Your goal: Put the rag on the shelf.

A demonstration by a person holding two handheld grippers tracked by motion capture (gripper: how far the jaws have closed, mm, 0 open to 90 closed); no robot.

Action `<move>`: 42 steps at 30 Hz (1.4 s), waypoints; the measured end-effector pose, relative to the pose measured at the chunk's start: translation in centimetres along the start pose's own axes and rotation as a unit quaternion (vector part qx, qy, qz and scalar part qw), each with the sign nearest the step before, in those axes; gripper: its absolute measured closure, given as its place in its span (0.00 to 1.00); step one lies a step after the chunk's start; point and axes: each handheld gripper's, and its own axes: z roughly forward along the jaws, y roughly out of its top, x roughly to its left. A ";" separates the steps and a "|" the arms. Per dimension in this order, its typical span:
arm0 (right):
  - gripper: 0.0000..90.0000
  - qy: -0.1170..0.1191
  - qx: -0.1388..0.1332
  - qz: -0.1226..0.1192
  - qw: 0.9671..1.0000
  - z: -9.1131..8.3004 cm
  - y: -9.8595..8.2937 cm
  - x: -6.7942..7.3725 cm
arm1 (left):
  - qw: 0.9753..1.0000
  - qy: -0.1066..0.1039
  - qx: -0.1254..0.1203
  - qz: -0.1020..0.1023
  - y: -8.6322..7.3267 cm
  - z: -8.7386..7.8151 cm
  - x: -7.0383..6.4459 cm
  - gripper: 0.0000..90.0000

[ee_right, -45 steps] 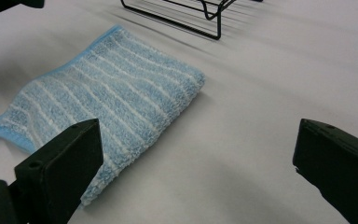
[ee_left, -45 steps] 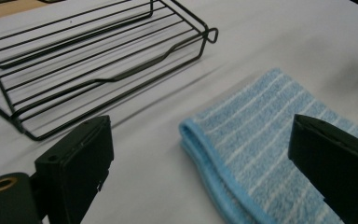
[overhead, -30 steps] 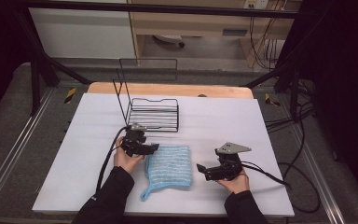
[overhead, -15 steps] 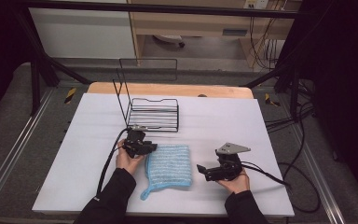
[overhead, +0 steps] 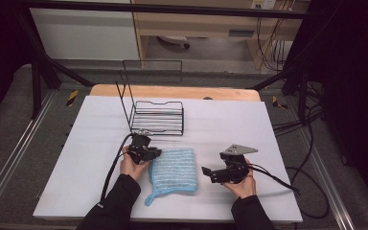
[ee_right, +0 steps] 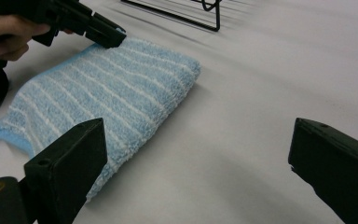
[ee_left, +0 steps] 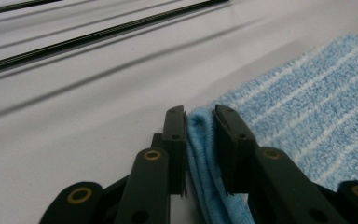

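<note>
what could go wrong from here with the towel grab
1. The left tool pinches only the edge of the folded light-blue striped terry towel, near a corner; lifting may let the layers slip out or the fold fall open.
2. The black wire rack stands just behind that hand, so a lift or swing away from the person could snag the towel or the cable on it.
3. The right tool is open and apart from the towel, so nothing supports that side.

High cam overhead; gripper cams close, share towel (overhead: 173, 168).
</note>
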 end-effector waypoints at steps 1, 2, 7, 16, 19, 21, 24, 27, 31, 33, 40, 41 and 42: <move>0.06 -0.001 -0.001 0.003 1.000 0.0 0.1 0.0 | 1.000 0.002 -0.001 0.000 0.0 0.0 -0.1 0.83; 0.06 -0.001 -0.004 0.007 1.000 0.2 0.3 -0.1 | 1.000 0.003 -0.002 0.002 0.0 0.0 -0.1 0.84; 0.07 -0.009 -0.012 0.003 1.000 0.8 1.7 0.1 | 1.000 0.013 -0.003 0.017 -0.1 0.1 -0.4 0.85; 0.13 -0.019 -0.009 0.014 1.000 3.7 4.0 0.5 | 1.000 0.010 -0.010 0.023 -0.2 0.2 -0.4 0.86; 0.17 -0.024 -0.011 0.020 0.999 4.8 4.3 0.3 | 1.000 0.008 -0.010 0.024 -0.3 0.2 -0.3 0.86; 0.19 -0.023 -0.009 0.026 0.999 5.5 4.3 0.2 | 1.000 0.006 -0.012 0.025 -0.3 0.2 -0.3 0.86; 0.25 -0.024 -0.005 0.029 0.999 6.6 4.1 0.0 | 1.000 0.004 -0.014 0.028 -0.4 0.2 -0.2 0.86; 0.31 -0.028 0.012 0.024 0.999 7.4 3.8 -0.2 | 0.999 0.002 -0.019 0.029 -0.5 0.2 -0.1 0.86; 0.40 -0.023 0.030 0.023 0.999 8.0 3.4 -0.3 | 0.999 -0.001 -0.021 0.032 -0.5 0.2 -0.1 0.86; 0.45 -0.020 0.036 0.024 0.999 8.2 3.3 -0.3 | 0.999 0.000 -0.021 0.035 -0.5 0.2 -0.1 0.86; 0.62 -0.003 0.054 0.038 0.998 8.7 3.2 -0.5 | 0.999 0.001 -0.025 0.037 -0.6 0.2 -0.1 0.86; 0.64 -0.001 0.055 0.039 0.998 8.8 3.2 -0.5 | 0.999 0.001 -0.026 0.036 -0.7 0.2 -0.1 0.86; 0.67 0.003 0.056 0.040 0.998 8.8 3.1 -0.5 | 0.999 0.001 -0.027 0.035 -0.7 0.2 -0.1 0.86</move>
